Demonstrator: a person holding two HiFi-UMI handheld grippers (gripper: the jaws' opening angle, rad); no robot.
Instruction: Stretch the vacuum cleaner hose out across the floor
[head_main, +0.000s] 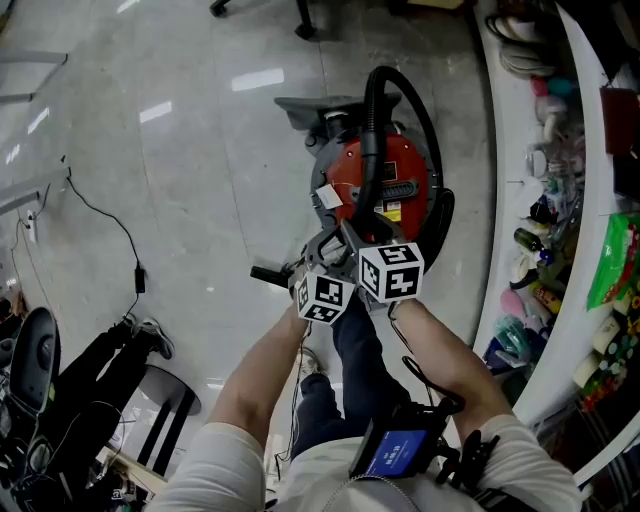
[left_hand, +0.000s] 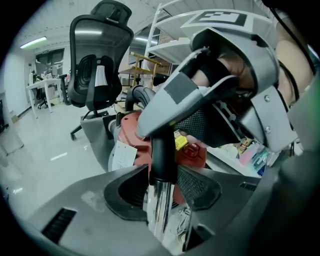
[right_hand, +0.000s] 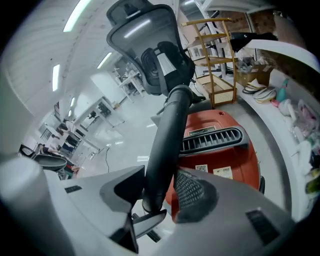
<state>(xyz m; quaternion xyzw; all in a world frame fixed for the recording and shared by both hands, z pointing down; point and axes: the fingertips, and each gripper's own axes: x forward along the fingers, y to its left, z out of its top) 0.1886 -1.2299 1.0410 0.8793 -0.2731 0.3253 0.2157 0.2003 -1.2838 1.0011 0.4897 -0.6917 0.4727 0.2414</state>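
Note:
A red vacuum cleaner (head_main: 400, 175) stands on the pale floor, its black hose (head_main: 372, 120) arching from its far side back toward me. Both grippers hang close together over its near end. My left gripper (left_hand: 160, 182) stands open around the chrome tube (left_hand: 159, 202) just below a black cuff (left_hand: 162, 155), and a little room shows beside the tube. My right gripper (right_hand: 160, 192) stands open around the black hose (right_hand: 167, 145), with the red body (right_hand: 220, 150) showing through a gap by one pad. In the head view the left gripper (head_main: 312, 258) sits just left of the right gripper (head_main: 358, 232).
A curved white shelf (head_main: 505, 200) crowded with bottles runs along the right. A black office chair (right_hand: 150, 45) stands beyond the vacuum, a wooden rack (right_hand: 215, 60) behind it. A thin black cable (head_main: 110, 220) trails across the floor at left, near another person's shoe (head_main: 152, 338).

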